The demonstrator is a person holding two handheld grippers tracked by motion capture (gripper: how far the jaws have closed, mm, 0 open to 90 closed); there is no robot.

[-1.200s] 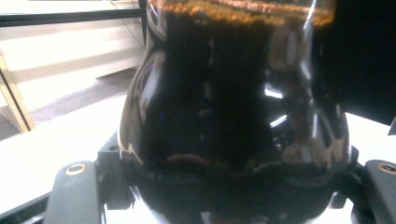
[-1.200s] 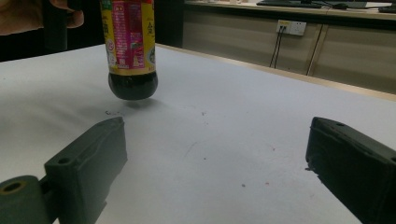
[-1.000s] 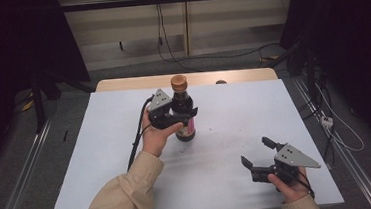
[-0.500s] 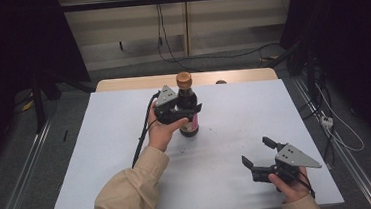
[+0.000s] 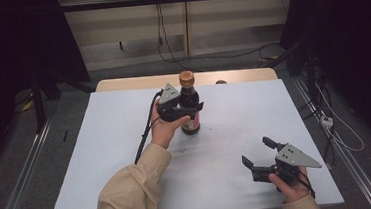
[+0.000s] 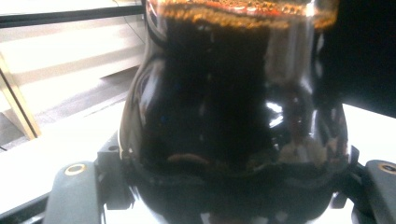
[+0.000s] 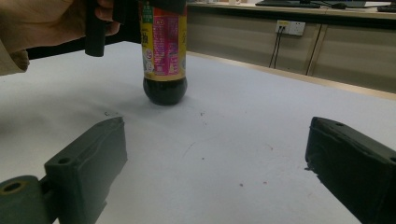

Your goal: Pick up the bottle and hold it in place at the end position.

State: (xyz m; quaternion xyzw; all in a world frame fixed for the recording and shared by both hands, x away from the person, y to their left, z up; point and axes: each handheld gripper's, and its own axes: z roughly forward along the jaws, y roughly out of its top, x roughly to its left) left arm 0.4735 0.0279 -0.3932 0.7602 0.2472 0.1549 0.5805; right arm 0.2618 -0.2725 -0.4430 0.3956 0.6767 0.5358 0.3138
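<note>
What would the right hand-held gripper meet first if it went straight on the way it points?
Probably the bottle: it stands ahead of the open right hand-held gripper, left of centre, with bare table between. Depth is unclear, so it might pass just beside it.

Bottle: glossy, clear wall over dark liquid, bright reflections; printed label smooth and shiny. Worktop: matt white surface, faintly scuffed and speckled, with a wood edge at the far side. Right tongs: matt black plastic jaws, grey matt plate. Sleeve: tan cloth
</note>
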